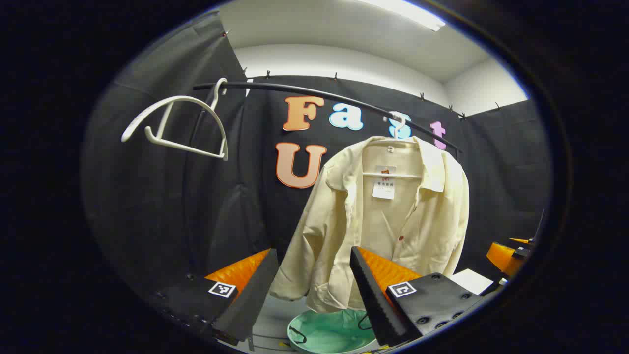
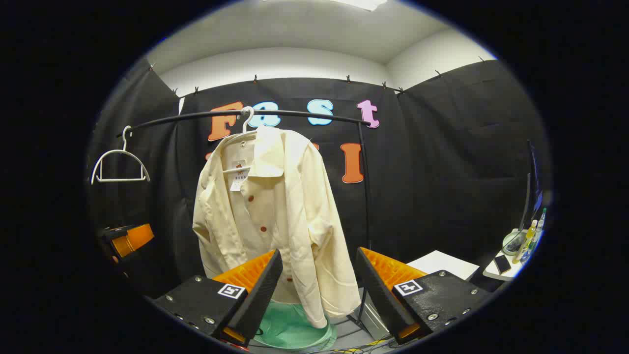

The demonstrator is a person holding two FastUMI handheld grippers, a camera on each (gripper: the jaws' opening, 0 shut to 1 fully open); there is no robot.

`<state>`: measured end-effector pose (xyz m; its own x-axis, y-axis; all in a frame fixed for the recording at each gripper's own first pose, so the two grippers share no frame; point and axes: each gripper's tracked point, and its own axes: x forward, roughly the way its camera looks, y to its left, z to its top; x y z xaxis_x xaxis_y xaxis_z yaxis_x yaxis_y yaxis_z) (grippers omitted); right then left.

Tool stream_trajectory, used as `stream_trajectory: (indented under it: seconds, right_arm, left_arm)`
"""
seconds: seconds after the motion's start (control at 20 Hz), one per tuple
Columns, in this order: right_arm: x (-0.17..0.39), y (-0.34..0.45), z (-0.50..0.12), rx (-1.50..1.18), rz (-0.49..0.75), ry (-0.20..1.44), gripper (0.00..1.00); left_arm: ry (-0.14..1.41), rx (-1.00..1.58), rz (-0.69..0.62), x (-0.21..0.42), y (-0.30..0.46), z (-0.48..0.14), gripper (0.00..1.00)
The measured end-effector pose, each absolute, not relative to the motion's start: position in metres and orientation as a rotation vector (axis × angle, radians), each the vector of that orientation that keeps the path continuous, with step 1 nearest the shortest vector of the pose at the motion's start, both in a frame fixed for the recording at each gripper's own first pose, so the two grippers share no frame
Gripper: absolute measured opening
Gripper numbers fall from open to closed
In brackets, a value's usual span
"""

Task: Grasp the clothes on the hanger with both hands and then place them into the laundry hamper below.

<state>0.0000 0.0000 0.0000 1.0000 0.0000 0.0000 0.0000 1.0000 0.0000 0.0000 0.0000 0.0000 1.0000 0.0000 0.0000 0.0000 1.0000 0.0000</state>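
Hanging shirt (image 1: 388, 216) above hamper (image 1: 329, 332)

Bright overhead light, sharp fisheye pictures

A ceiling lamp (image 1: 403, 14) glared at upper right; the rail (image 1: 324, 96) bowed with edge distortion, and the lower edges lay in shadow.

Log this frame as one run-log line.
phase: approach | left gripper: open | right gripper: open | shirt: on hanger, ungrasped | hamper: below shirt
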Motion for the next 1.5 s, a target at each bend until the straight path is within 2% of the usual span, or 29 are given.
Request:
stream_trajectory:
  seconds: [0.1, 0.2, 0.3, 0.35, 0.4, 0.45, 0.5, 0.65, 0.7, 0.8, 0.9, 0.95, 1.0, 1.15, 1.2, 1.35, 1.4, 1.5]
  right_arm:
    - [-0.003, 0.002, 0.013, -0.017, 0.0, -0.004, 0.95]
    - [-0.005, 0.002, 0.029, -0.03, -0.019, -0.016, 0.94]
    - [-0.006, 0.006, 0.04, -0.029, -0.04, -0.026, 0.95]
    - [-0.006, 0.012, 0.045, -0.022, -0.044, -0.035, 0.94]
    - [-0.005, 0.015, 0.05, -0.017, -0.055, -0.038, 0.94]
    - [-0.006, 0.019, 0.051, -0.015, -0.068, -0.034, 0.95]
    - [-0.008, 0.022, 0.051, -0.01, -0.074, -0.033, 0.95]
    - [-0.01, 0.038, 0.057, 0.005, -0.081, -0.028, 0.94]
    - [-0.01, 0.042, 0.058, 0.002, -0.082, -0.027, 0.94]
    - [-0.007, 0.047, 0.056, -0.004, -0.086, -0.016, 0.94]
    - [-0.007, 0.05, 0.052, 0.006, -0.088, -0.004, 0.94]
    - [-0.007, 0.051, 0.051, 0.01, -0.088, -0.002, 0.94]
    - [-0.007, 0.05, 0.052, 0.008, -0.088, 0.001, 0.94]
    - [-0.004, 0.057, 0.052, -0.008, -0.08, 0.011, 0.94]
    - [-0.002, 0.064, 0.052, -0.006, -0.067, 0.014, 0.94]
    - [0.009, 0.09, 0.057, 0.01, -0.027, 0.016, 0.94]
    - [0.014, 0.098, 0.059, 0.007, -0.014, 0.015, 0.94]
    - [0.025, 0.112, 0.059, -0.003, 0.002, 0.021, 0.94]
  left_arm:
    - [0.033, 0.017, -0.005, -0.001, -0.002, 0.003, 0.97]
    - [-0.009, 0.003, -0.025, -0.003, -0.002, 0.031, 1.0]
    - [-0.045, 0.041, -0.061, -0.001, -0.002, 0.052, 0.97]
    - [-0.072, 0.058, -0.077, 0.002, -0.002, 0.062, 1.0]
    - [-0.099, 0.07, -0.083, 0.004, 0.001, 0.074, 0.94]
    - [-0.119, 0.073, -0.087, 0.006, 0.005, 0.082, 1.0]
    - [-0.124, 0.075, -0.086, 0.008, 0.009, 0.086, 0.97]
    - [-0.09, 0.051, -0.094, 0.011, 0.019, 0.083, 0.97]
    - [-0.075, 0.026, -0.099, 0.013, 0.022, 0.079, 1.0]
    - [-0.031, -0.027, -0.101, 0.021, 0.029, 0.069, 0.97]
    - [0.011, -0.069, -0.107, 0.025, 0.033, 0.06, 1.0]
    - [0.011, -0.077, -0.106, 0.025, 0.035, 0.061, 0.93]
    - [0.008, -0.07, -0.099, 0.026, 0.039, 0.063, 0.97]
    - [-0.008, -0.037, -0.074, 0.025, 0.046, 0.063, 0.93]
    - [-0.01, -0.035, -0.072, 0.025, 0.047, 0.064, 0.97]
    - [0.001, -0.047, -0.068, 0.023, 0.051, 0.061, 0.97]
    - [0.005, -0.052, -0.068, 0.022, 0.051, 0.06, 1.0]
    - [0.005, -0.056, -0.059, 0.018, 0.058, 0.06, 0.97]
